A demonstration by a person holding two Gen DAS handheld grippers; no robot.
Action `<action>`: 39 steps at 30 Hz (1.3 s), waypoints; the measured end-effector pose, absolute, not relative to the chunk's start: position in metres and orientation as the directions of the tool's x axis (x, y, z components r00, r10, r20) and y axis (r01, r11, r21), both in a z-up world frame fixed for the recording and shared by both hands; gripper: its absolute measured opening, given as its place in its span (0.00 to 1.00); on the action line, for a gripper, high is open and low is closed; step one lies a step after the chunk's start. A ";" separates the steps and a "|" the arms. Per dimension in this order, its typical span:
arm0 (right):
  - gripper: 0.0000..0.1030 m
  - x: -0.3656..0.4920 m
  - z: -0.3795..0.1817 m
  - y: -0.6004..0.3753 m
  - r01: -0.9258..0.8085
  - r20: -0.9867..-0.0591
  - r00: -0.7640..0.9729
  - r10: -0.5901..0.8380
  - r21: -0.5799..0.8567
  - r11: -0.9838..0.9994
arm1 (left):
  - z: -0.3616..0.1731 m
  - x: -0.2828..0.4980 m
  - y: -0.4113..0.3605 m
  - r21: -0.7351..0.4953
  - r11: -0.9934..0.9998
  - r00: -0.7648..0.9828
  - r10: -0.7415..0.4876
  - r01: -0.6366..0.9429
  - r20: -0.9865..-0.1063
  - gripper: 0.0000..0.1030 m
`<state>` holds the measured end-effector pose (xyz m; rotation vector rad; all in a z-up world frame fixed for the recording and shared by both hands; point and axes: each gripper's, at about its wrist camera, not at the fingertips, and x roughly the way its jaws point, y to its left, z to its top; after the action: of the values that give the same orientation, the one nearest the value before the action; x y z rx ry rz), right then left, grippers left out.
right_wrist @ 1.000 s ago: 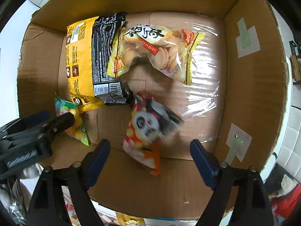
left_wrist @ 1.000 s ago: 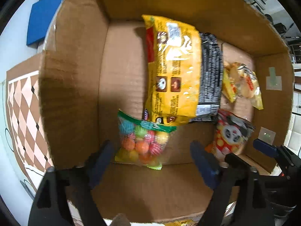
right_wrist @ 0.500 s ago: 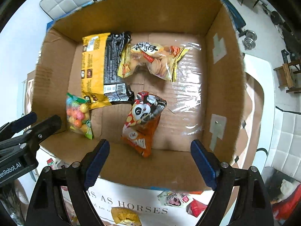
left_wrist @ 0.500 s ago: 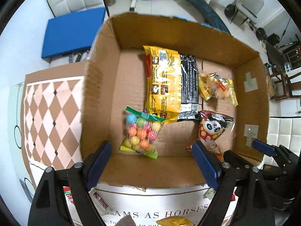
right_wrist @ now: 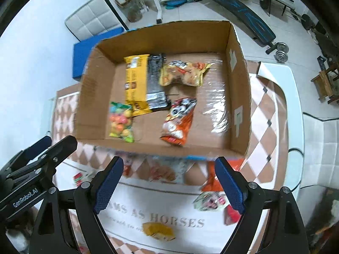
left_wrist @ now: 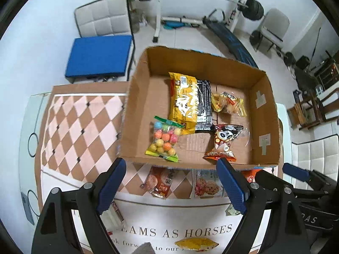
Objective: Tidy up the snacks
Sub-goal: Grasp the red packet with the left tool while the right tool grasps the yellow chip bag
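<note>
1. Cardboard box [left_wrist: 264, 114] on the tabletop [left_wrist: 74, 127] holds five snack packets; more lie on the tabletop in front of its near wall.
2. Left hand-held gripper [left_wrist: 171, 187]: jaws wide, empty, above the loose packets.
3. Candy-ball bag [left_wrist: 164, 140], box's near-left: light, crinkly, slippery film; best pinched at its green header seal.
4. Yellow packet [left_wrist: 183, 101] and black packet [left_wrist: 203, 103], side by side: flat and fairly stiff; take by an edge.
5. Panda pouch [left_wrist: 224, 142], near centre: soft, puffy; grip its crimped end.
6. Biscuit bag [left_wrist: 228, 104], behind: probably fragile contents.
7. Right hand-held gripper [right_wrist: 169, 184]: jaws wide, empty; this view is blurred.
</note>
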<state>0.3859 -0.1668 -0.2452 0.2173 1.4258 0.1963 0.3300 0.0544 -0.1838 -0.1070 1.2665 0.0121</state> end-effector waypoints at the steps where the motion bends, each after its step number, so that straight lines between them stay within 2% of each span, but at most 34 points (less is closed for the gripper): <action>1: 0.87 0.379 -0.242 -0.167 -0.002 -0.949 0.139 0.283 0.286 0.958 | -0.180 0.322 0.058 -0.076 0.994 0.314 -0.048 -0.080 -0.948 0.85; 5: 0.87 0.348 -0.237 -0.164 -0.009 -0.932 0.143 0.334 0.336 0.942 | -0.176 0.285 0.069 -0.057 0.992 0.339 -0.016 -0.112 -0.941 0.85; 9: 0.87 0.307 -0.257 -0.151 -0.040 -0.936 0.066 0.346 0.344 0.938 | -0.193 0.242 0.083 -0.003 0.991 0.309 0.039 -0.134 -0.950 0.85; 14: 0.87 0.256 -0.317 -0.113 -0.164 -0.963 -0.123 0.239 0.257 0.953 | -0.237 0.194 0.099 0.073 0.989 0.204 0.099 -0.128 -0.974 0.85; 21: 0.87 0.211 -0.392 -0.069 -0.300 -0.966 -0.247 0.075 0.150 0.942 | -0.301 0.143 0.145 0.017 0.976 0.024 0.023 -0.217 -0.999 0.85; 22: 0.86 0.208 -0.401 -0.066 -0.299 -0.966 -0.252 0.065 0.142 0.944 | -0.308 0.139 0.153 0.014 0.973 0.008 0.016 -0.231 -1.000 0.85; 24: 0.75 0.206 -0.413 -0.063 -0.301 -0.968 -0.250 0.031 0.108 0.947 | -0.318 0.136 0.167 0.000 0.967 -0.007 -0.002 -0.255 -1.000 0.85; 25: 0.68 0.205 -0.419 -0.062 -0.292 -0.967 -0.255 0.014 0.091 0.952 | -0.322 0.133 0.175 -0.007 0.962 -0.014 -0.011 -0.273 -1.000 0.85; 29: 0.56 0.210 -0.423 -0.070 -0.167 -0.964 -0.254 0.076 0.121 0.979 | -0.332 0.132 0.207 -0.040 0.936 -0.021 -0.051 -0.350 -0.998 0.85; 35: 0.52 0.226 -0.427 -0.088 0.136 -0.935 -0.246 0.255 0.227 0.964 | -0.355 0.144 0.253 -0.112 0.864 -0.036 -0.149 -0.492 -0.988 0.85; 39: 0.52 0.234 -0.430 -0.085 0.221 -0.924 -0.231 0.305 0.256 0.941 | -0.373 0.154 0.274 -0.103 0.834 -0.055 -0.158 -0.543 -0.986 0.85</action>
<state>0.2343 -0.0852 -0.4305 0.3894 1.8189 0.0817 0.1541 0.2741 -0.3731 -0.5617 1.6201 0.3417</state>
